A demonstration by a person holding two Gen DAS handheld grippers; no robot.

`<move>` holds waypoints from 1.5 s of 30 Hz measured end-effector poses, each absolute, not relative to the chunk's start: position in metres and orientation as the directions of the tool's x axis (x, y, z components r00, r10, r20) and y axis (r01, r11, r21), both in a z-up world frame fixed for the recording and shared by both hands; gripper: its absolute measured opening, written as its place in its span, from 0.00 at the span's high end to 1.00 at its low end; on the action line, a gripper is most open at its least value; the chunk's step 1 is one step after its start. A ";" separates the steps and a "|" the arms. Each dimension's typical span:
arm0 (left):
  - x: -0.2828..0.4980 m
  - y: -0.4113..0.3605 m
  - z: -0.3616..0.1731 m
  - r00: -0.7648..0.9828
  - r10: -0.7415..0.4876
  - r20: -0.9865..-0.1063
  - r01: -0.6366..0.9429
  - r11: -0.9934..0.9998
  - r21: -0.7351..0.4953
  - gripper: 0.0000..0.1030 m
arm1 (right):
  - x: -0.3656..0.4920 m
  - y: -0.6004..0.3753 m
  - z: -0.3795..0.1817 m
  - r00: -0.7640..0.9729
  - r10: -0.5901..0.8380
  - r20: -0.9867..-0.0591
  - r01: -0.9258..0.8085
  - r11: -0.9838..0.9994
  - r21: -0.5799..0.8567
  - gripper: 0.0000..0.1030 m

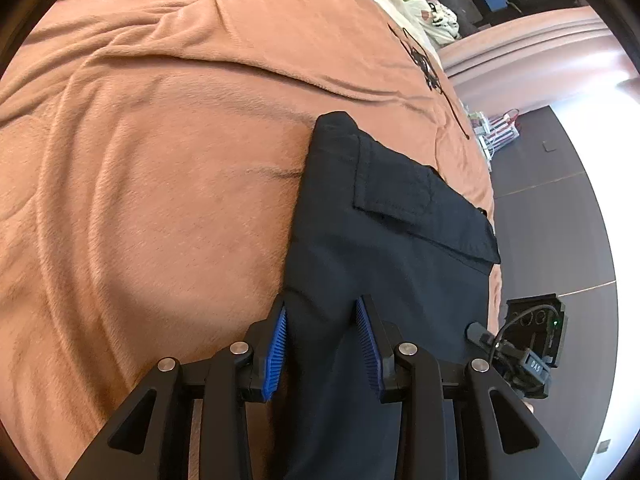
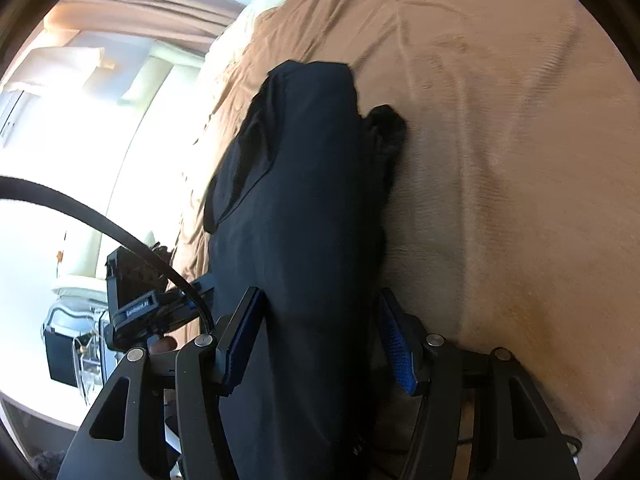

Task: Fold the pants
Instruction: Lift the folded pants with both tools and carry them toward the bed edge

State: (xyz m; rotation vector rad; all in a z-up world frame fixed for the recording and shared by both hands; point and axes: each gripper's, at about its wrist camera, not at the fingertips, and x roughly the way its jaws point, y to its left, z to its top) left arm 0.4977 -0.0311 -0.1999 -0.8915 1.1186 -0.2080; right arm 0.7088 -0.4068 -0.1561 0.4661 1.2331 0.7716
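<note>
While both grippers sit low over the bed, the dark pants (image 1: 384, 240) lie on the orange-brown blanket (image 1: 160, 160), near its right edge in the left wrist view, running away from each camera. We see the left gripper (image 1: 322, 344) with its blue pads spread apart and cloth lying between them; the pads look clear of the fabric, so we call it open, nothing pinched. The right gripper (image 2: 320, 344) is spread wide too, the pants (image 2: 304, 200) passing between the fingers with a gap on both sides, not gripped as far as we can tell.

We judge the fabric soft and limp, light to middling weight, a woven cotton-like cloth, not slippery, not fragile. It will sag and crease wherever it is unsupported, so we'd pinch through all layers at a firm edge or seam. Both ends should lift together so the middle doesn't drag on the fuzzy blanket, which will likely cling.

The left wrist view shows a pocket flap (image 1: 392, 196) with stitching, plus the dark floor (image 1: 560, 208) to the right and pillows at the far end of the bed. The right wrist view misses the flap but shows a bunched lump of cloth (image 2: 386, 124) sticking out on the right side of the pants, and a bright window area on the left.
</note>
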 end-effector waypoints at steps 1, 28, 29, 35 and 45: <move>0.497 -0.031 -0.200 0.459 -0.561 -0.689 -0.271 0.650 -0.710 0.66 | 0.708 -0.406 -0.156 0.127 0.743 -0.657 -0.280 0.663 0.695 0.46; 0.481 -0.072 -0.136 0.508 -0.604 -0.614 -0.100 0.667 -0.738 0.90 | 0.644 -0.400 -0.091 0.303 0.710 -0.636 -0.409 0.699 0.586 0.84; 0.480 -0.076 -0.131 0.511 -0.610 -0.605 -0.090 0.663 -0.744 0.90 | 0.641 -0.404 -0.089 0.310 0.709 -0.634 -0.411 0.701 0.583 0.84; 0.482 -0.108 -0.097 0.515 -0.640 -0.571 -0.023 0.655 -0.755 0.90 | 0.615 -0.432 -0.057 0.368 0.694 -0.618 -0.420 0.718 0.555 0.84; 0.494 -0.179 -0.053 0.498 -0.679 -0.539 0.089 0.659 -0.747 0.89 | 0.585 -0.496 -0.010 0.445 0.667 -0.597 -0.411 0.745 0.526 0.84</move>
